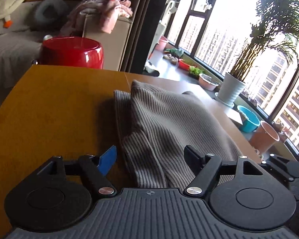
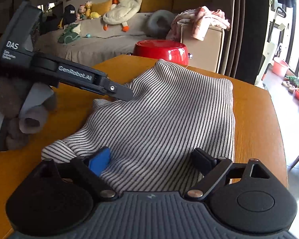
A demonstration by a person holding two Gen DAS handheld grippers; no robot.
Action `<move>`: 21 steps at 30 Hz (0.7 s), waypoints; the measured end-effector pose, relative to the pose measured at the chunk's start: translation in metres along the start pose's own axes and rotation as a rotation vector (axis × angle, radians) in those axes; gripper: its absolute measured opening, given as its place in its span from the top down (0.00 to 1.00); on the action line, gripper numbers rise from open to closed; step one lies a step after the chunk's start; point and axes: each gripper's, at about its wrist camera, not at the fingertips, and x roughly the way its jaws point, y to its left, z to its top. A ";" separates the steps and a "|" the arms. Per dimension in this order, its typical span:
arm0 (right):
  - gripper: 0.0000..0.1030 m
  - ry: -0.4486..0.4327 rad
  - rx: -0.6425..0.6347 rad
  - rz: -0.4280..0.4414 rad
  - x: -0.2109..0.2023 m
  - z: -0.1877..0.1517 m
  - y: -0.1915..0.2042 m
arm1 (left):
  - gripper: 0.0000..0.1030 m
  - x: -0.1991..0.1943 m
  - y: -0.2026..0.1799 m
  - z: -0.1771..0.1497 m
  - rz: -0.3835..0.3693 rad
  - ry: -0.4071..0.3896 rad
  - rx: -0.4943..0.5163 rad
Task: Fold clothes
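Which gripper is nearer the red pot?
Left. The left gripper reaches over the striped top's far part, toward the red pot; the right gripper is at its near edge.

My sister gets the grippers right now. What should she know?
Left gripper: open, low over the left part of the striped top.
Right gripper: open, the near edge of the top between its fingers, not pinched.
The top lies rumpled on the wooden table, partly doubled over.
Done: maybe one rough fold.
Left: smooth it, fold it neatly.
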 end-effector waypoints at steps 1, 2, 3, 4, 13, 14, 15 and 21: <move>0.08 0.002 -0.001 -0.004 0.001 0.001 -0.002 | 0.23 0.000 -0.002 0.000 -0.010 0.000 0.008; 0.08 0.004 -0.004 -0.009 0.002 0.003 -0.004 | 0.23 0.000 -0.005 -0.001 -0.021 0.000 0.015; 0.08 0.002 -0.018 -0.018 0.003 0.004 -0.005 | 0.23 0.000 -0.007 -0.001 -0.031 0.000 0.023; 0.07 -0.003 -0.039 -0.035 0.004 0.005 -0.005 | 0.23 0.000 -0.010 -0.001 -0.042 0.000 0.031; 0.07 -0.044 -0.046 -0.110 -0.014 0.009 -0.012 | 0.19 0.010 -0.006 -0.010 -0.017 0.033 0.024; 0.07 -0.045 -0.045 -0.107 -0.017 0.008 -0.011 | 0.21 0.008 -0.006 -0.009 -0.013 0.024 0.021; 0.07 -0.035 -0.045 -0.107 -0.016 0.006 -0.011 | 0.22 0.004 -0.007 -0.007 -0.010 0.008 0.021; 0.05 -0.006 0.019 -0.101 -0.009 -0.005 -0.018 | 0.34 -0.017 -0.025 0.000 -0.113 -0.063 0.060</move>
